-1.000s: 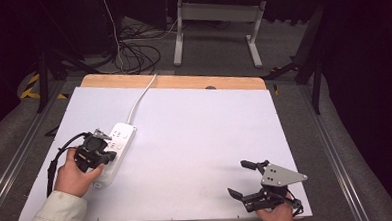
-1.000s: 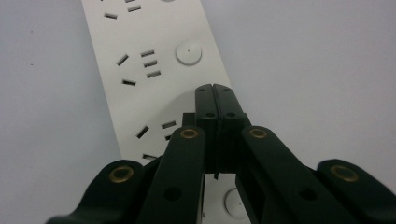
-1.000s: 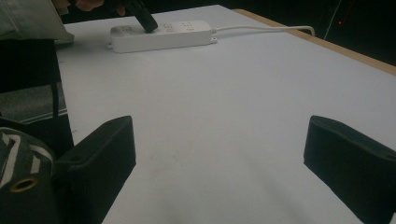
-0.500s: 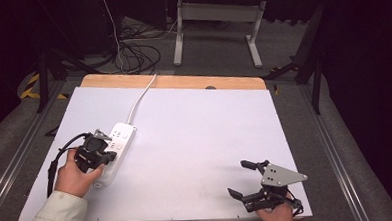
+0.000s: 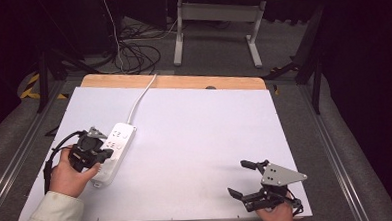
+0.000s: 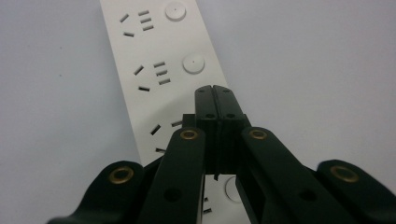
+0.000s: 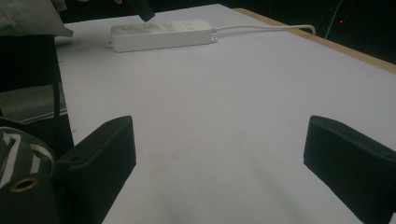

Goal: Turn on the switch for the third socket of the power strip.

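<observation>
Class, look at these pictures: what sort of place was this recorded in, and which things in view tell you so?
Probably a lab or workshop set up for recording. A table covered in plain white stands on grey carpet, loose cables lie on the floor behind it, and a white power strip is the sole item on it.

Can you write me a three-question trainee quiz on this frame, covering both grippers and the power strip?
1. True or false: the left gripper has its jaws shut, with nothing between them.
2. Which gripper is over the white power strip? A) the left gripper B) the right gripper C) both
3. Fill in: the power strip's white cord runs toward the ____ edge of the table, away from the person.

Key
1. True: in the left gripper view the two jaws meet with no gap, above the strip's sockets.
2. A: the right gripper sits open near the table's front right corner, apart from the strip.
3. Far: the wooden one.
</observation>
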`<state>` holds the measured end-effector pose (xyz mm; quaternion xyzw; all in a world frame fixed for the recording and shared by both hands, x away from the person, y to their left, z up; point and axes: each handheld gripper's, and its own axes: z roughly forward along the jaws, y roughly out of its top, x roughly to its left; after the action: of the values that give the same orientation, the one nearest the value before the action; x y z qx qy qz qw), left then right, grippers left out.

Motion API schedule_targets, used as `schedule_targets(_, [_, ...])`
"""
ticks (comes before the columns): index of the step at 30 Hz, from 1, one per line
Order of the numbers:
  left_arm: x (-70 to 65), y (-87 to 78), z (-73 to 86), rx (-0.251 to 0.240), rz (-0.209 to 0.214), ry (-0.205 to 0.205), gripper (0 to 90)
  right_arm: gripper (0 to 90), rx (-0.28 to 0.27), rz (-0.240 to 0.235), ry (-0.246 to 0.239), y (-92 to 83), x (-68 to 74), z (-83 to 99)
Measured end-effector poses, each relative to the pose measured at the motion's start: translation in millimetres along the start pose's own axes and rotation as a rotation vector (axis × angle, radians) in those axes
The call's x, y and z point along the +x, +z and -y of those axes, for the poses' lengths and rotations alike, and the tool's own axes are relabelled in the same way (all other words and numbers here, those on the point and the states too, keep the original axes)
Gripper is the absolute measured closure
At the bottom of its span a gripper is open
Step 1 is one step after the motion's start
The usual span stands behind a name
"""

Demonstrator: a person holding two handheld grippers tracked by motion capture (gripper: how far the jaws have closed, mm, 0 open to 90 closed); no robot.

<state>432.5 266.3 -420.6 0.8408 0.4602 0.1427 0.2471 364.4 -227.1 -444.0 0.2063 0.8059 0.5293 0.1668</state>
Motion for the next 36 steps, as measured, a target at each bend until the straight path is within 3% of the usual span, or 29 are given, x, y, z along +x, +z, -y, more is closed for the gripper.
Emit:
schedule_targets(6, [-2.6,-14.8,-0.9,-0.045,-0.006,0.004,90.0,9.4,-0.001,0.002,-0.002,-0.5,0.5,0.0])
schedule_targets(21, [-9.3,-33.0,-4.2,-0.101,-0.005,0.031,88.3,9.4,0.001,0.002,0.000,0.2,-0.1,-0.1])
schedule_targets(27, [-13.5,-43.9,-6.0,-0.182,0.064,0.044,61.7,9.4,-0.003,0.002,0.001,0.0,-0.5,0.1])
schedule_targets(29, [-17.3,-47.8,-6.3,-0.213,0.070,0.053,54.7,9.4,-0.002,0.000,-0.001,0.3,-0.5,0.0])
schedule_targets(32, [-21.9,-52.7,-6.4,-0.247,0.054,0.079,45.6,9.4,0.000,0.005,-0.002,-0.2,0.1,-0.2])
schedule_targets(36, [-23.0,-57.7,-5.1,-0.276,0.098,0.080,41.4,9.4,-0.004,0.004,-0.001,-0.5,-0.3,0.0])
